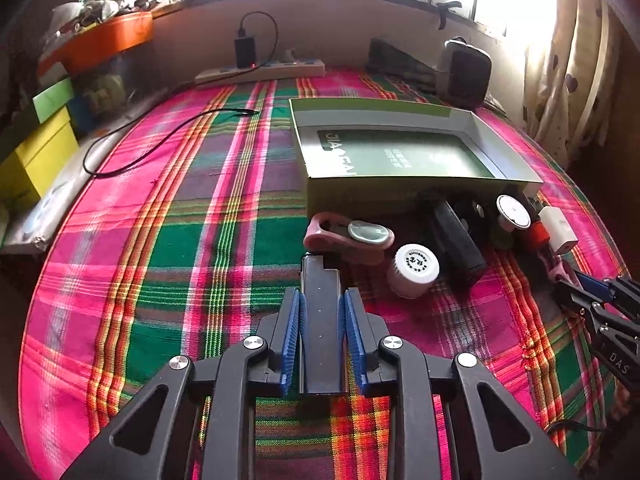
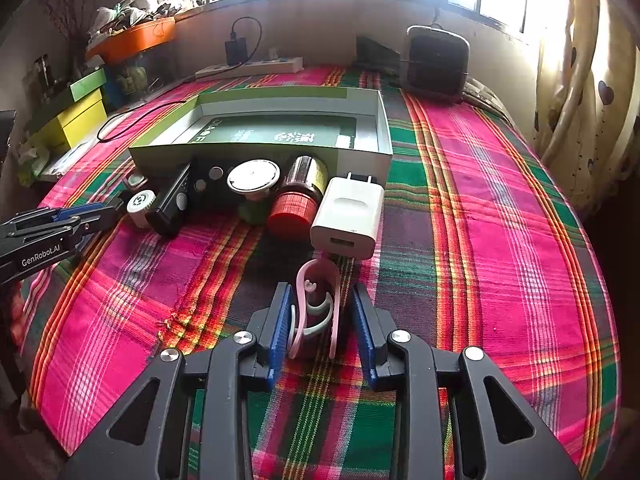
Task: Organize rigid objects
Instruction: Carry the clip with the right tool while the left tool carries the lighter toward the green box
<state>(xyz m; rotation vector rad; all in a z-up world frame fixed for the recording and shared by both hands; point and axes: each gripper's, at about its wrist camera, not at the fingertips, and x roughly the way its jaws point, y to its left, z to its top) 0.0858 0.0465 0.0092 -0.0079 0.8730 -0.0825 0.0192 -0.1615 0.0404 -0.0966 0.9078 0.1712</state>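
Your table [image 1: 160, 240] wore a woven plaid cloth [image 2: 500, 220] in pink, green and orange, lightly puckered near your right gripper [image 2: 321, 320]. On it sat a shallow cardboard box [image 1: 400, 184], rectangular, green outside with pale inner walls and a dark printed floor. Along its near wall lay the clutter: a matte black block [image 1: 456, 240], a white plastic charger [image 2: 347, 216] with two metal prongs towards the box, an amber bottle [image 2: 296, 204] with a ribbed red cap lying on its side, two white round-capped bottles [image 1: 414, 270] [image 1: 512, 212], and a pink clip [image 1: 348, 238] with a smooth oval face.

Your left gripper [image 1: 322, 324] had its blue ribbed fingers [image 1: 290, 320] narrowed onto a flat dark bar [image 1: 320, 320], long and straight-edged, which ran between the pads and poked forward past the tips towards the pink clip; both pads looked pressed to its sides.

Your right gripper's fingers [image 2: 280, 320] stood moderately apart around a pink loop [image 2: 316, 308] of thin curved plastic with a pale inner hook. The loop touched the left pad, with a gap to the right pad, just short of the charger.
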